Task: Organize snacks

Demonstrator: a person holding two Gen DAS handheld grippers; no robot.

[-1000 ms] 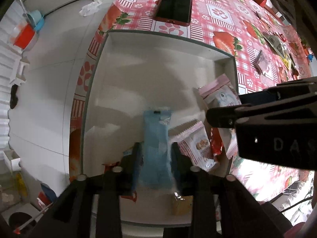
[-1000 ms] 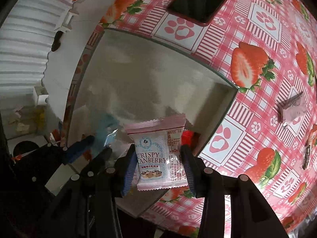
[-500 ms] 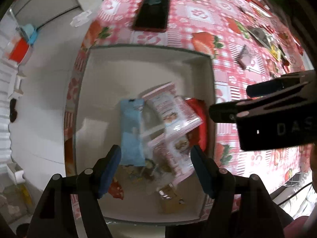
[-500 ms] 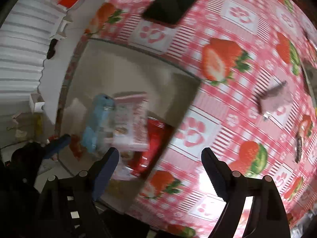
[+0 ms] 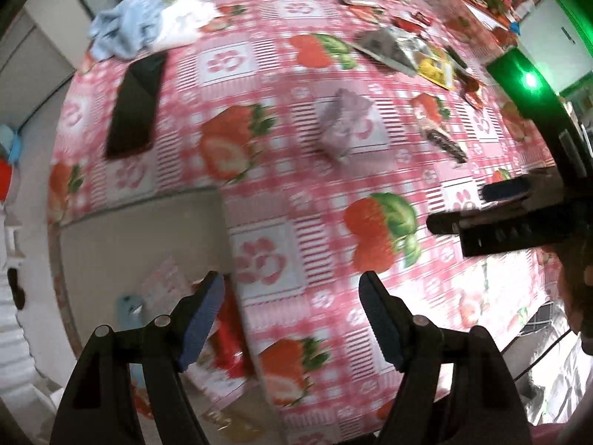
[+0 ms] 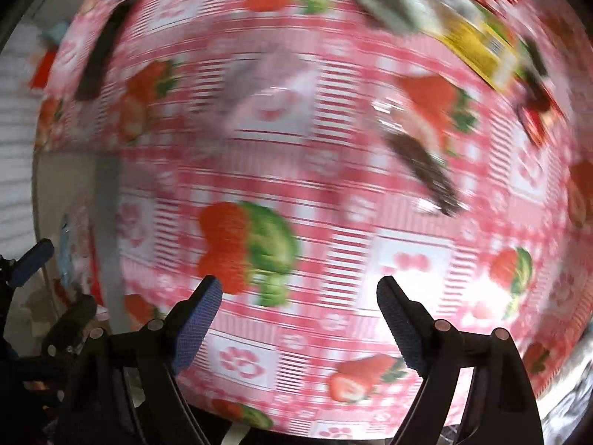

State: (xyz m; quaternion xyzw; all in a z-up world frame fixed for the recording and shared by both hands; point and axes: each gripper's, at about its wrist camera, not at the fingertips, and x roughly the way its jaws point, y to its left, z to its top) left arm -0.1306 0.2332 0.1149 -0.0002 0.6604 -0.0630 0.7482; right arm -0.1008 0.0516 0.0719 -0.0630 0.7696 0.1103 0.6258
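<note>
My left gripper [image 5: 292, 300] is open and empty, over the right rim of the white box [image 5: 111, 237]. The box holds a pink packet [image 5: 166, 285], a blue packet [image 5: 128, 307] and a red packet [image 5: 231, 348]. My right gripper [image 6: 298, 304] is open and empty above the strawberry tablecloth [image 6: 407, 252]; it also shows in the left wrist view [image 5: 478, 207]. A pale pink snack packet [image 5: 343, 128] lies ahead on the cloth, and shows blurred in the right wrist view [image 6: 259, 85]. A dark brown packet [image 5: 443, 142] lies to its right and shows in the right wrist view [image 6: 422, 163].
A black phone [image 5: 135, 104] lies at the left of the table, with a bundle of cloth [image 5: 148, 26] behind it. Silver [image 5: 385, 48] and yellow [image 5: 437, 68] packets and several small ones lie at the far right. The right wrist view is motion-blurred.
Both grippers opened and let the blue and the pink packets fall into the box. Both then swung right, away from the box and over the tablecloth.
</note>
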